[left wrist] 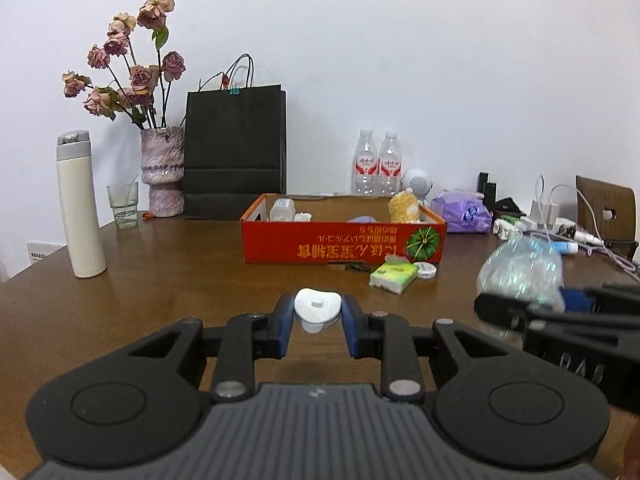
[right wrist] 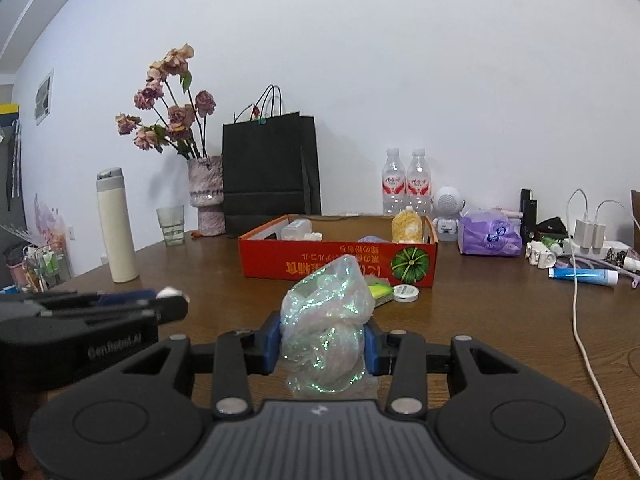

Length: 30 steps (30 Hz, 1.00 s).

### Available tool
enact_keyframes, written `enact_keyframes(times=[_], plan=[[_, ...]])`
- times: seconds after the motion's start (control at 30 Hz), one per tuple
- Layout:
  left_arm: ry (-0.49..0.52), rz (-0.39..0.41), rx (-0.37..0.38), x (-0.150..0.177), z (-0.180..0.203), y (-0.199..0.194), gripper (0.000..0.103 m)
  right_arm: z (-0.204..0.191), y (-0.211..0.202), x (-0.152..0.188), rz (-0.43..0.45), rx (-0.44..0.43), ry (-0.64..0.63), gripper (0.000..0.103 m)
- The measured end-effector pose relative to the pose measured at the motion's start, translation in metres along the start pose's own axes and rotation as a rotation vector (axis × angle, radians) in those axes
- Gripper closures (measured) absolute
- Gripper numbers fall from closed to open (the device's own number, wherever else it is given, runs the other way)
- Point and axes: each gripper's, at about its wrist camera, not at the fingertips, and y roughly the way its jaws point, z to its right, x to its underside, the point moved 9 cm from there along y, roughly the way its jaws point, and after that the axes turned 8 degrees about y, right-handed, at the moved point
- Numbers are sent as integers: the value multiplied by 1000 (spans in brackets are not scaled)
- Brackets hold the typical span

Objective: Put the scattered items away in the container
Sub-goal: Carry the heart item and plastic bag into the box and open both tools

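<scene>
Glittery bag (right wrist: 326,332) gripped, box (right wrist: 336,258) contents half-hidden

A glossy wooden table (left wrist: 160,280) carries a printed cardboard box (left wrist: 344,242) and crinkly iridescent plastic bag (right wrist: 328,328).

Crumpled iridescent plastic bag (right wrist: 326,328): hides most of the green tissue packet (right wrist: 380,291) and part of the round white tape roll (right wrist: 405,293) behind it. Red cardboard box with pumpkin print (left wrist: 344,246): front wall conceals the lower parts of its contents; a lilac item inside shows only its top. Brown wooden chair back (left wrist: 606,210): cut by right edge.
</scene>
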Motion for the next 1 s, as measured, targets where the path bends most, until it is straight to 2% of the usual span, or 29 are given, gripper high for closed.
enact_keyframes(times=[0.27,0.47,0.7,0.87,1.0], plan=[[-17,89,4,-59,-13,43,77,16,42,-50,31,15,0,65],[-5,111,7,-95,-18,88,77,35,93,-88,28,15,30,65],[-1,93,27,-131,-24,164,77,53,166,-133,-7,15,59,65],[18,30,52,-147,-21,238,77,64,225,-170,-16,18,66,64],[24,-14,51,-154,-30,292,77,75,279,-185,-79,31,86,64]])
